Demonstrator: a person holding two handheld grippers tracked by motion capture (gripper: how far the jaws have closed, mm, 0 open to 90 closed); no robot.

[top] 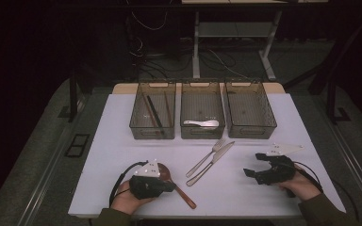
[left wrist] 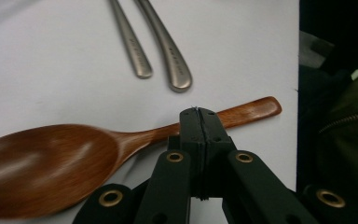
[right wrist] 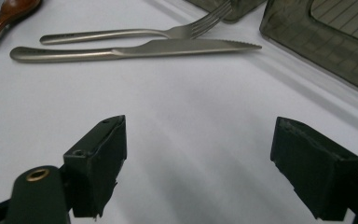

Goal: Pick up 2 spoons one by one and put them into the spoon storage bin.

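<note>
Two hands with grippers sit at the near edge of a white table, and one gripper is at a wooden spoon.

From up high, the left gripper (top: 167, 184) is closest and rests over the wooden spoon (top: 184, 195), near the table's (top: 122, 141) front edge. The right gripper (top: 253, 170) sits well apart at the right, with its jaws wide and nothing in them. A fork (top: 206, 157) and a knife (top: 210, 163) lie side by side between the two hands. Three bins (top: 250, 128) stand in a row at the back. In the left gripper view, the black jaws are pressed tight together right at the spoon's thin handle (left wrist: 247, 111); whether they pinch it, I cannot tell. In the right gripper view, the jaws stand wide over bare table, with the fork (right wrist: 121, 33) and knife (right wrist: 130, 49) farther off.
</note>
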